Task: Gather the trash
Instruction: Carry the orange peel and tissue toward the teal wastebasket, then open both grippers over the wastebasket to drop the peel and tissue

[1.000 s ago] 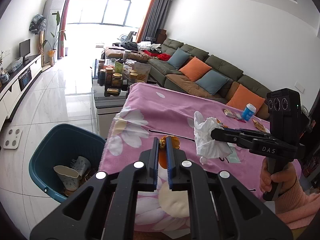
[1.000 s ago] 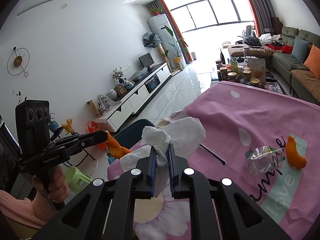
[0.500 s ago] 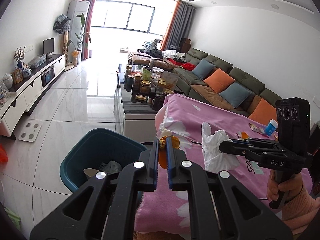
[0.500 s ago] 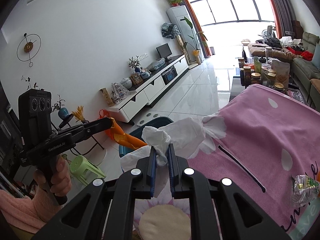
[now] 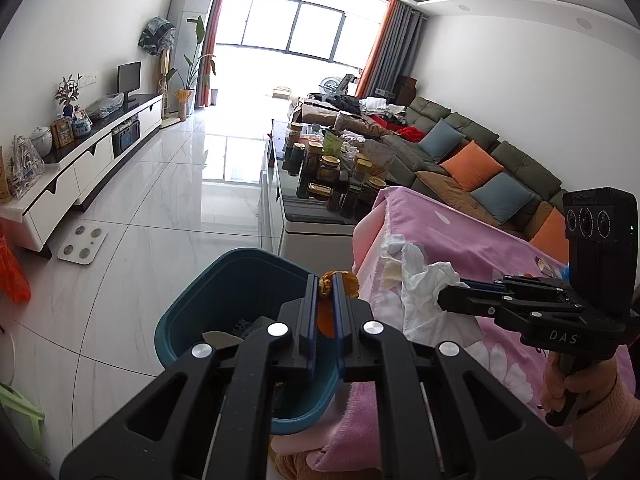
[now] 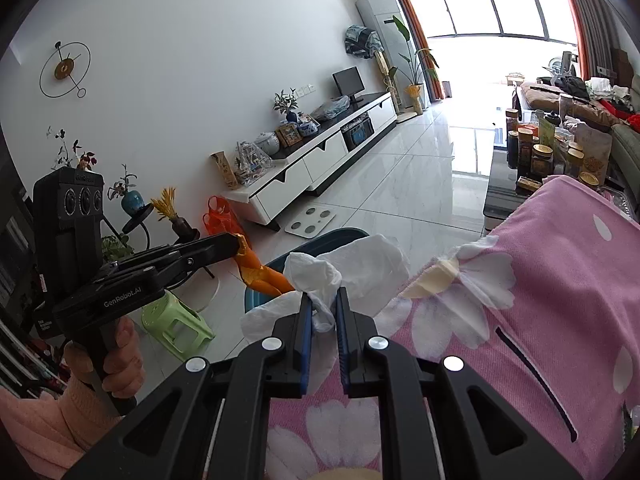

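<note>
In the left wrist view, an orange peel [image 5: 334, 284] is pinched between the closed jaws of the left hand-held gripper [image 5: 327, 292], above the near rim of the teal bin [image 5: 224, 280] on the floor, beside the surface [image 5: 460, 248] edge.

In the right wrist view, a crumpled white tissue [image 6: 340, 272] is clamped by the right hand-held gripper [image 6: 322, 312], at the surface's corner.

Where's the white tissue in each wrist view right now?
Left wrist: white tissue right of centre, pinched in the right gripper, at the pink cloth's edge.
Right wrist: tissue centre, between this gripper's fingers.
Shared landmark: teal bin.
</note>
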Demonstrator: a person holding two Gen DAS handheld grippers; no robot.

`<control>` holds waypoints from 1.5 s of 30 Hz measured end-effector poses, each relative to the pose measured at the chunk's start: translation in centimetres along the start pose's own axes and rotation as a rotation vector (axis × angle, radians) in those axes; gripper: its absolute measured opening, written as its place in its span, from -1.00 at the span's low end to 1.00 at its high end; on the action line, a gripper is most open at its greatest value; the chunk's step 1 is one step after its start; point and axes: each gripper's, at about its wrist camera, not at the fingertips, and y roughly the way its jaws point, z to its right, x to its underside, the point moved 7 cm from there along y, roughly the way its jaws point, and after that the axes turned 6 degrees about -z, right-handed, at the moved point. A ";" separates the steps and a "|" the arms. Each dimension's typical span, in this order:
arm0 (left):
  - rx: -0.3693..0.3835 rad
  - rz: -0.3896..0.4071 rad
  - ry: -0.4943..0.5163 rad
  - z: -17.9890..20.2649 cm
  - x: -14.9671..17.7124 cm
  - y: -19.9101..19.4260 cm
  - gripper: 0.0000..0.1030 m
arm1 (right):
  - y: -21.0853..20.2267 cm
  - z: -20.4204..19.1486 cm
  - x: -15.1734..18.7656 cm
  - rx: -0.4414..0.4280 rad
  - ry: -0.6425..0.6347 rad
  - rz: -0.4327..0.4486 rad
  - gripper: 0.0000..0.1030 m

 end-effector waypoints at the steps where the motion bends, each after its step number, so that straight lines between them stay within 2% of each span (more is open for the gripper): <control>1: -0.002 -0.005 -0.007 -0.4 0.0 0.2 -0.86 | 0.3 -0.1 -0.1 0.001 -0.003 -0.003 -0.81; 21: -0.071 -0.095 -0.126 -6.3 2.2 6.0 -0.86 | 8.7 -0.8 -1.2 0.029 -0.012 -0.144 -0.80; 29: -0.092 -0.148 -0.148 -7.2 3.4 8.8 -0.85 | 11.1 -0.6 -1.1 0.061 -0.008 -0.208 -0.79; 36: -0.088 -0.190 -0.161 -7.4 4.0 11.2 -0.83 | 12.3 -0.5 -0.8 0.090 -0.002 -0.257 -0.60; 38: -0.086 -0.200 -0.170 -7.7 4.1 11.7 -0.77 | 12.3 -0.2 -0.7 0.093 0.015 -0.260 -0.53; 45: -0.090 -0.209 -0.190 -8.1 4.4 12.5 -0.62 | 12.0 0.3 -0.5 0.088 0.037 -0.249 -0.50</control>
